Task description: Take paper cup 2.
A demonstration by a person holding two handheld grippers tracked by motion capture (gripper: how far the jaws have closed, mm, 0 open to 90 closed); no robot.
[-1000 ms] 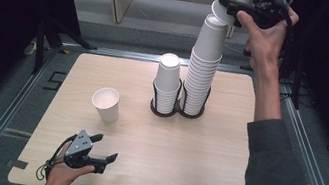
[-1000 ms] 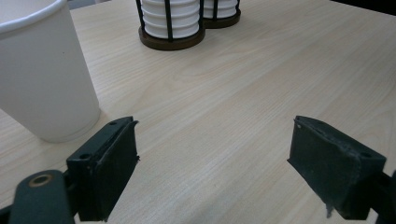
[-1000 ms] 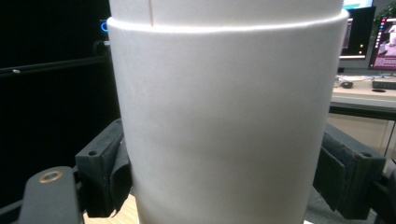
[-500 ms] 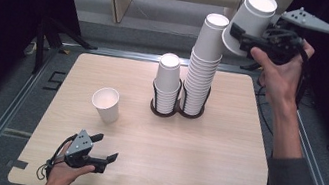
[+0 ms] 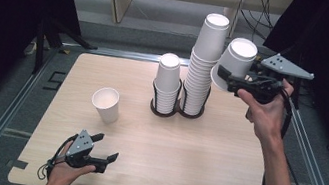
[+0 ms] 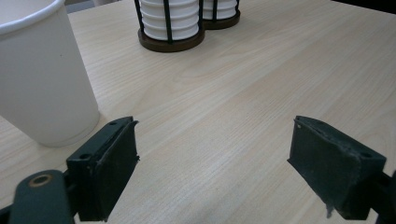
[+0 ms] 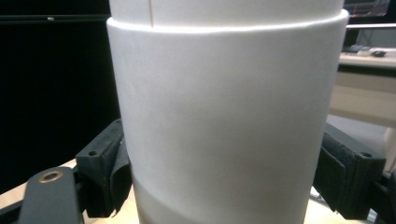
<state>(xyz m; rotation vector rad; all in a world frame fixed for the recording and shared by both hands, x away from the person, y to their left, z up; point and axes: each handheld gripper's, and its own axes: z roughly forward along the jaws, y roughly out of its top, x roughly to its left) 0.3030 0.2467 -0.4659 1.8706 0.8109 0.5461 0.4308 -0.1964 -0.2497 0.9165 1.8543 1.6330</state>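
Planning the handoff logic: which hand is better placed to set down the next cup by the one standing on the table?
Right. The right gripper already grips a paper cup above the table; the left gripper rests open and empty near the standing cup.

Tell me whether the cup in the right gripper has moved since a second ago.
Yes. The held cup has come down and rightward: it was above the tall stack, and now hangs beside that stack's upper part, clamped in the right gripper.

White cups – pale wood-grain table – black holder
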